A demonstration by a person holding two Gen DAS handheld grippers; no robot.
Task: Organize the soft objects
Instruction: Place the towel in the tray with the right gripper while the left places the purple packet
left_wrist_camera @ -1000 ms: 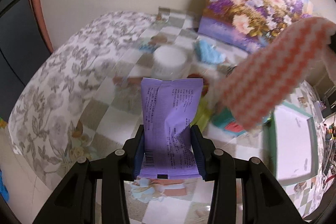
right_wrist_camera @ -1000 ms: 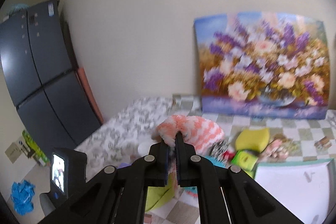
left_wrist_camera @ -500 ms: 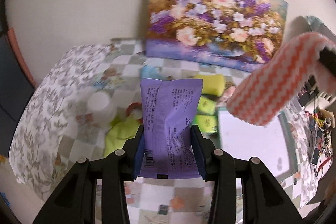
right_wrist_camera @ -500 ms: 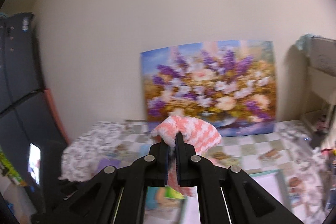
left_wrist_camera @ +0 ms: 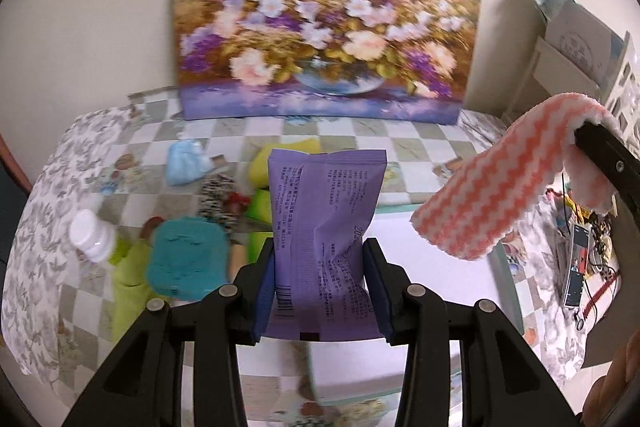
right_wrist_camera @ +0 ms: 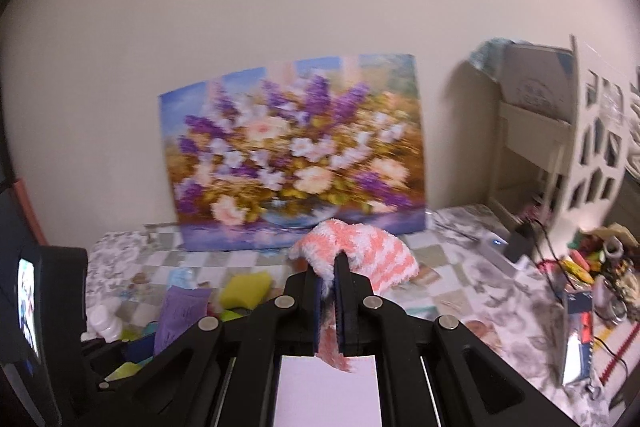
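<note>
My left gripper [left_wrist_camera: 320, 283] is shut on a purple soft packet [left_wrist_camera: 325, 227], which stands upright between the blue pads, above the table. That packet [right_wrist_camera: 180, 315] also shows low on the left in the right wrist view. My right gripper [right_wrist_camera: 329, 267] is shut on a pink-and-white zigzag cloth [right_wrist_camera: 360, 255], which drapes over the fingertips. In the left wrist view the same cloth [left_wrist_camera: 500, 187] hangs at the right, held up over a white tray [left_wrist_camera: 452, 259] with a green rim.
On the checked tablecloth [left_wrist_camera: 360, 135] lie a teal cloth [left_wrist_camera: 186, 259], a yellow sponge [left_wrist_camera: 260, 167], green items, a light blue cloth [left_wrist_camera: 184, 163] and a white bottle [left_wrist_camera: 90, 235]. A flower painting [left_wrist_camera: 324, 23] leans on the wall. A white shelf [right_wrist_camera: 560, 147] and cluttered cables stand right.
Both grippers have swung rightward across the table with their loads held. The painting has come to the middle of both views, and the white tray now lies under both grippers.
</note>
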